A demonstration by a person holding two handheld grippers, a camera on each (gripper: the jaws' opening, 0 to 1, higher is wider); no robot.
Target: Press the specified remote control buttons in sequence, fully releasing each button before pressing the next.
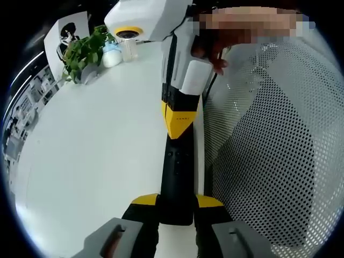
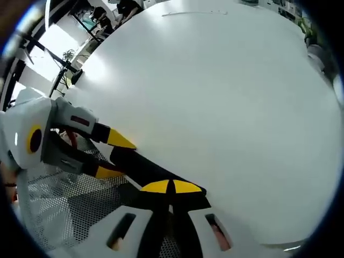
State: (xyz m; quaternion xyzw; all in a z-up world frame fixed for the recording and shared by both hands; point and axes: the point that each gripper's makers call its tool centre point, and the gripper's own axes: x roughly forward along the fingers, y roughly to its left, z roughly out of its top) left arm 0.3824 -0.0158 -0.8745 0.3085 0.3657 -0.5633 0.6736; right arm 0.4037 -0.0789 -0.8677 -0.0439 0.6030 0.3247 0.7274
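A long black remote control (image 1: 176,177) lies along the right edge of the white table (image 1: 91,150). My left gripper (image 1: 177,201) is shut on its near end, one yellow-tipped finger on each side. My right gripper (image 1: 180,121) comes down from the top, shut, with its yellow tips together on the remote's far part. In the right gripper view my right gripper (image 2: 172,186) is shut, tips resting on the remote control (image 2: 142,166). The left gripper (image 2: 110,156) reaches in from the left and clamps the remote's other end.
A green plant (image 1: 80,54), a small white and blue bottle (image 1: 111,55) and a clear cup (image 1: 129,50) stand at the table's far end, beside a black-and-white picture (image 1: 67,33). A mesh chair (image 1: 269,156) sits just off the table's right edge. A hand (image 1: 215,51) holds the right gripper.
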